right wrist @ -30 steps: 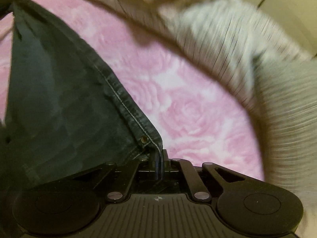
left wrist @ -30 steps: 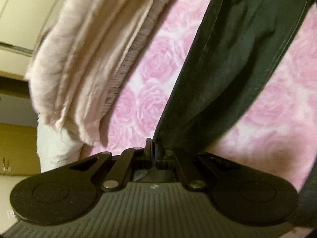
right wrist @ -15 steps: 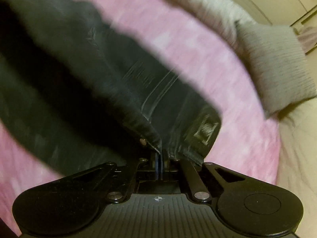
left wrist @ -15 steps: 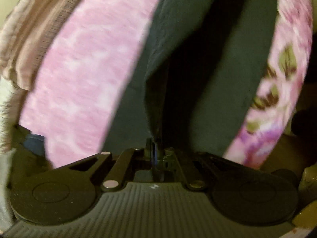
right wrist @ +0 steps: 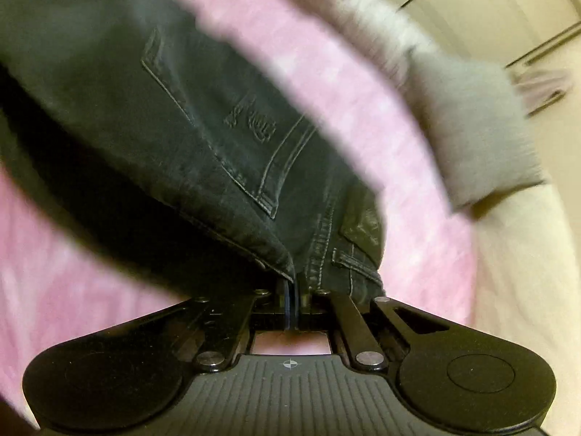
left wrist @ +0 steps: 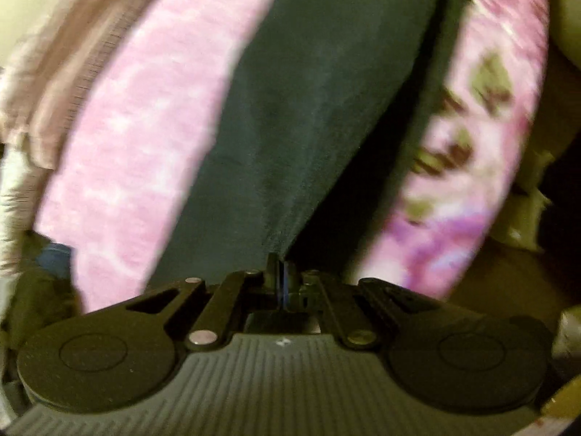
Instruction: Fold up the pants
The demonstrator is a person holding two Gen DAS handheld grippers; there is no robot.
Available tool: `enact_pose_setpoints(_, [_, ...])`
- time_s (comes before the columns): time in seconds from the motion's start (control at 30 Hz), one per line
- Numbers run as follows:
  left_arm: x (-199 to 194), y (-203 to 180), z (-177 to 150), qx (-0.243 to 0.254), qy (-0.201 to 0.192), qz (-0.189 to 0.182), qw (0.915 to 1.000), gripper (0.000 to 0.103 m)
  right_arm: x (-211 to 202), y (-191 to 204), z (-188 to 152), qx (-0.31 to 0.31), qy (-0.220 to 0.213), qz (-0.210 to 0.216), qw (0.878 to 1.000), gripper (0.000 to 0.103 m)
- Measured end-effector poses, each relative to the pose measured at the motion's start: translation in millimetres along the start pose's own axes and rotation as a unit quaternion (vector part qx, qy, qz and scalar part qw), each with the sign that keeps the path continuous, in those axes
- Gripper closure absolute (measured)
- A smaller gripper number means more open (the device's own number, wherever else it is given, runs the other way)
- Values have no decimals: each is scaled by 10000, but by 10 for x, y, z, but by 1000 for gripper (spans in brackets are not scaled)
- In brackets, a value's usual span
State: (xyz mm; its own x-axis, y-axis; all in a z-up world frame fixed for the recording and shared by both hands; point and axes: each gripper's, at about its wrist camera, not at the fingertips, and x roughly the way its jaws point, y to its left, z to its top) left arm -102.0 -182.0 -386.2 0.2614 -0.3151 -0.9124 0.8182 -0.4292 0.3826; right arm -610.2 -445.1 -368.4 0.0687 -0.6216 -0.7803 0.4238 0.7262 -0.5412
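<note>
Dark denim pants (left wrist: 308, 109) lie stretched over a pink rose-patterned blanket (left wrist: 138, 138). My left gripper (left wrist: 281, 272) is shut on an edge of the dark cloth, which runs away from the jaws up the left wrist view. In the right wrist view the pants (right wrist: 181, 127) show a back pocket, stitched seams and a belt loop near the waistband. My right gripper (right wrist: 292, 283) is shut on the cloth at the waistband. Both views are blurred by motion.
A pinkish-beige garment (left wrist: 72, 54) and a pale fuzzy one lie along the blanket's far side. A grey knitted piece (right wrist: 472, 127) rests at the right beside a cream sheet (right wrist: 515, 272). A floral blanket border (left wrist: 483, 109) marks the bed's edge, with dark floor clutter beyond.
Both grippers have swept across the bed and dropped lower, carrying the pants with them. The back pocket and waistband came into the right view; the bed's floral edge came into the left view.
</note>
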Motion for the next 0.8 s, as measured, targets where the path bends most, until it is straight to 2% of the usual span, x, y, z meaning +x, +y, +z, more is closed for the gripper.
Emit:
enact_pose_setpoints(0.07, [133, -166, -5, 143, 156, -104, 9997, 103, 102, 67, -86, 242, 106, 112, 9996, 103])
enact_pose_setpoints(0.13, [142, -218, 3, 56, 209, -43, 9998, 103, 81, 97, -125, 527, 52, 68, 9986, 103])
enact_pose_setpoints(0.33, [26, -107, 81, 4, 289, 250, 9993, 103, 9, -26, -65, 687, 23, 157, 9975, 103])
enact_pose_setpoints(0.47, [-150, -134, 74, -124, 233, 398, 9989, 103, -64, -65, 2, 671, 137, 280, 9973, 94])
enact_pose_setpoints(0.53, [-178, -214, 27, -104, 264, 433, 9987, 103, -157, 12, 57, 570, 96, 290, 9979, 81])
enact_pose_setpoints(0.6, [-154, -275, -13, -131, 333, 424, 9985, 103, -260, 104, 102, 596, 41, 397, 9974, 73])
enact_pose_setpoints(0.67, [-78, -281, -45, -244, 350, 465, 9980, 103, -332, 221, 159, 626, 11, 566, 9964, 71])
enact_pose_setpoints(0.8, [-64, -146, -71, -687, 210, 490, 9962, 103, -433, 503, 320, 120, -201, 786, 9966, 67])
